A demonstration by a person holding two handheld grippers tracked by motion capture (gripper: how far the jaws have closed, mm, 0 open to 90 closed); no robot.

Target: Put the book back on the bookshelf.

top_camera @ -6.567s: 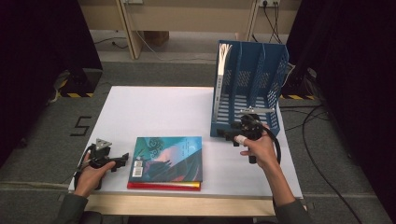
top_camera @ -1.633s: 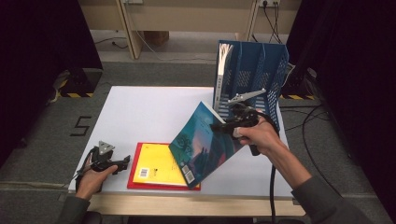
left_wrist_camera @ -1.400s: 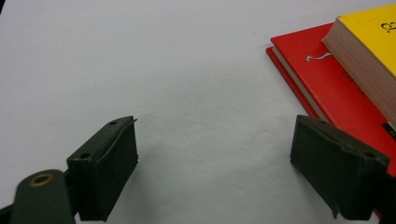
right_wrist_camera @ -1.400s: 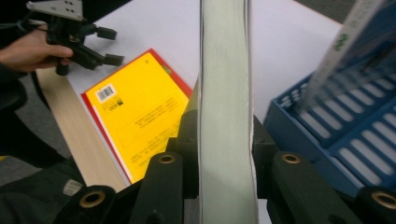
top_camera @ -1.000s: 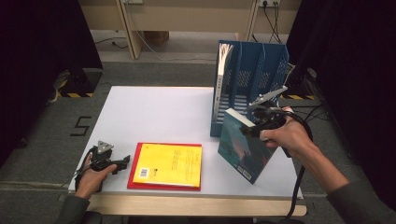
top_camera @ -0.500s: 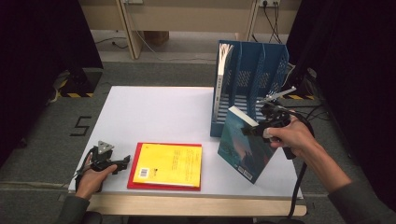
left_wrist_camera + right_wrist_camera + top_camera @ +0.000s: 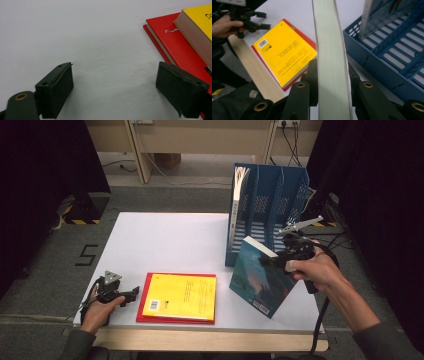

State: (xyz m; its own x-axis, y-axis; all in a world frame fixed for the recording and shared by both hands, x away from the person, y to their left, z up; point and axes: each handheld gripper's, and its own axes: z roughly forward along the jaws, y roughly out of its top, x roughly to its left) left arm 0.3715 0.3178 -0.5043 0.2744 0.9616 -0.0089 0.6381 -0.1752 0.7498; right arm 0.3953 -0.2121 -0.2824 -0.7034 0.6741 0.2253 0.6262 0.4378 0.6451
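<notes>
My right gripper (image 7: 274, 260) is shut on the top edge of a teal book (image 7: 257, 282), which it holds upright and tilted in front of the blue file rack (image 7: 270, 205). Its jaws have just been closing tighter on the book. In the right gripper view the book's pale page edge (image 7: 329, 50) runs up between the jaws of the right gripper (image 7: 333, 82). A yellow book (image 7: 180, 296) lies on a red book (image 7: 146, 314) near the front edge. My left gripper (image 7: 131, 292) rests open on the table left of that stack, and the left gripper (image 7: 115, 90) has nothing between its jaws.
The rack's leftmost slot holds a standing book (image 7: 239, 195); its other slots look free. The red book (image 7: 175, 42) and yellow book (image 7: 200, 25) lie just right of the left jaws. The white table (image 7: 165, 240) ends close behind the rack and right of my right hand.
The teal book came off the top of the stack and travelled right, from lying flat to upright in front of the rack. Over the last second it barely shifted. The left gripper stayed put.
</notes>
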